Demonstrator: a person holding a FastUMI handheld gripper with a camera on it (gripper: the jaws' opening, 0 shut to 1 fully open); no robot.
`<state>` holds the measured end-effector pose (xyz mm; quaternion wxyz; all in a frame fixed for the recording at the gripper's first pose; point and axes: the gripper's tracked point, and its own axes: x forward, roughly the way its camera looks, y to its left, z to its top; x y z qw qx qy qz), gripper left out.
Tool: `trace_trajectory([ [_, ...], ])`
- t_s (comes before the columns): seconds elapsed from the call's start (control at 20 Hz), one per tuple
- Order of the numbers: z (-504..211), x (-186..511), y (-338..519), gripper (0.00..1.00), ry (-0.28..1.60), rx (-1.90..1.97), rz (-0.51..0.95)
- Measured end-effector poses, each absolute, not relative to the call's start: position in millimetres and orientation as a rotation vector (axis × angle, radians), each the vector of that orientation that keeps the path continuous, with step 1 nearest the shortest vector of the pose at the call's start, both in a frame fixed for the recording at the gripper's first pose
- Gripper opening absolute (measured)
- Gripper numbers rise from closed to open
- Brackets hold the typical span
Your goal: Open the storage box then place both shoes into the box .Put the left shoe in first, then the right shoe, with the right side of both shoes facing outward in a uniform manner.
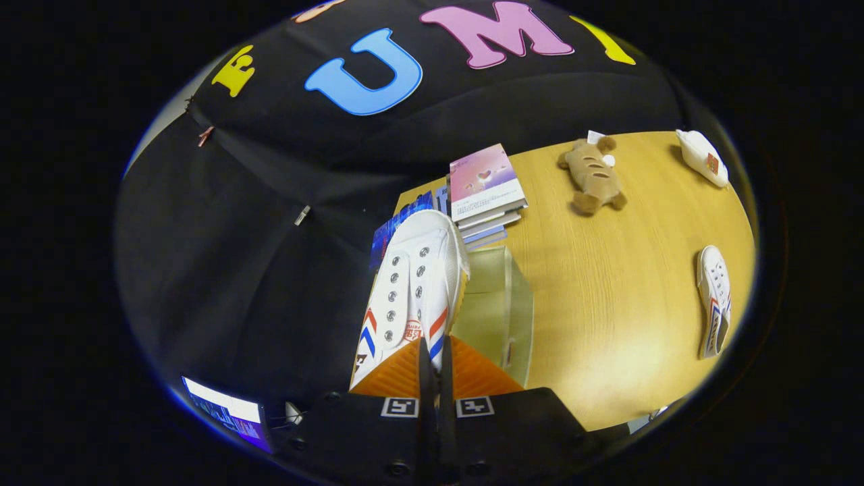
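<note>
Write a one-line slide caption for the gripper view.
Gripper shut on a white shoe, held above the clear storage box; second shoe lies on the wooden table.

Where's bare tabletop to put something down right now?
Gripper is shut on the held shoe. Free: the wood between the clear box, plush toy and second shoe; also plush toy to white bottle. Crowded: book stack behind the box.

The fingers (pixel 435 368) hide the held shoe's (pixel 415 290) heel.

Tongs (pixel 435 368) closed on white shoe (pixel 412 290), clear storage box (pixel 499 310) just beyond, second shoe (pixel 714 300) on table (pixel 621 283)
</note>
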<state>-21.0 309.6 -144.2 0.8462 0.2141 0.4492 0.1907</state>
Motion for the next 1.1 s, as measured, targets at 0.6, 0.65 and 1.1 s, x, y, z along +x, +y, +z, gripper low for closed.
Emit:
trace_trajectory([
  [0.6,-244,-21,374,0.06,1.076,0.345,0.302],
  [0.65,-250,-22,375,0.06,1.094,0.337,0.293],
  [1.1,-204,-40,372,0.94,0.985,0.253,0.505],
])
